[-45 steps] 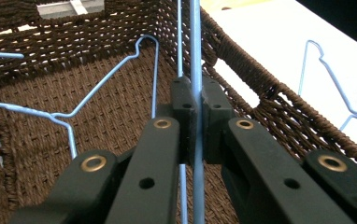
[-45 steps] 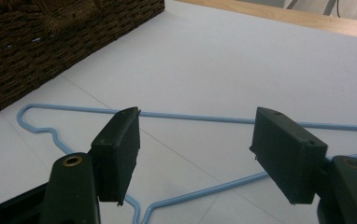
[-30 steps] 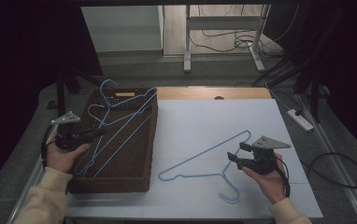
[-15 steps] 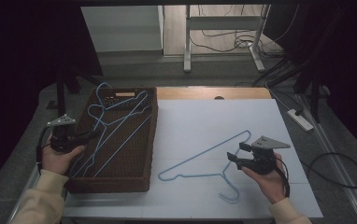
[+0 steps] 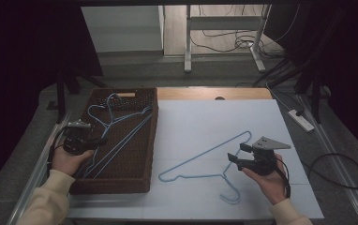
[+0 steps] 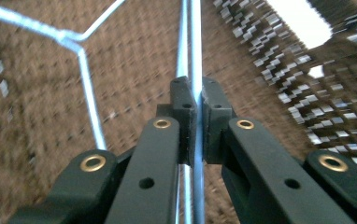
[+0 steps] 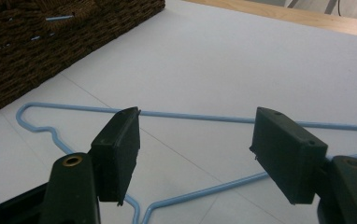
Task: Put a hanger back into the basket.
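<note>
A brown wicker basket (image 5: pixel 121 185) at the left holds a few light blue wire hangers (image 5: pixel 121 124). My left gripper (image 5: pixel 101 140) reaches in from the basket's left side, shut on one hanger's straight wire (image 6: pixel 193 46) just above the basket floor (image 6: pixel 134 70). A second wire runs close beside it, and another hanger's neck (image 6: pixel 85 70) lies to its left. One more blue hanger (image 5: pixel 205 153) lies flat on the white sheet (image 5: pixel 214 122). My right gripper (image 5: pixel 239 152) hovers over its neck, open, with the hanger (image 7: pixel 195 115) beneath and nothing between the fingers.
The basket wall (image 7: pixel 50 42) borders the sheet on its left. A strip of bare wooden tabletop (image 5: pixel 214 93) runs behind the sheet. On the floor beyond are desk legs (image 5: pixel 186 42), cables and a power strip (image 5: pixel 301 119).
My left gripper has sunk with the hanger it holds, and the raised hangers have settled lower into the basket. The right gripper has stayed where it was.
</note>
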Tool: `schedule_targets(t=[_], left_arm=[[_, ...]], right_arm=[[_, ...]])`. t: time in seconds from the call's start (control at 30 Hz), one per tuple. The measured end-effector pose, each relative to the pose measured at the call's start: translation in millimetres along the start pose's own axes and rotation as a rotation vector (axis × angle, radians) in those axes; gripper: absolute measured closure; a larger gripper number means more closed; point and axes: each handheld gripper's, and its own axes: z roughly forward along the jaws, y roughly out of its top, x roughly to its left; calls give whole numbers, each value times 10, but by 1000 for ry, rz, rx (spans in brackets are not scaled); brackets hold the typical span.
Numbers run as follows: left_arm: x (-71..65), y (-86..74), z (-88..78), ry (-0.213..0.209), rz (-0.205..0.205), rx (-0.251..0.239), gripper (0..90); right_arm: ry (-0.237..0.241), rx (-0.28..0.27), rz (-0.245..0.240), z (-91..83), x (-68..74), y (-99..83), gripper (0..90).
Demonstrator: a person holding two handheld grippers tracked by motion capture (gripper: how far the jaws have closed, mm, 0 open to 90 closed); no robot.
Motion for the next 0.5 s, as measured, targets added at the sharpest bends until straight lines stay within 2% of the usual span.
schedule_targets(t=[0.07,0.13,0.23,0.33,0.37,0.4,0.43,0.5], left_arm=[[51,-5,16,31,-48,14,859],[91,-7,29,46,-72,28,854],[83,0,39,123,-56,28,755],[73,11,17,139,-49,1,638],[57,20,-9,176,-48,-30,577],[45,22,-30,191,-48,-57,508],[30,25,-59,198,-45,-82,455],[-10,30,-132,198,-28,-143,408]], right_arm=[[6,3,0,1,3,1,327],[5,4,-2,2,5,1,327],[6,3,2,2,0,0,327],[7,4,5,4,-2,-2,325],[6,5,4,5,0,-2,325],[8,7,3,5,2,-2,325],[9,8,2,6,4,-2,325],[9,9,3,9,6,-3,323]])
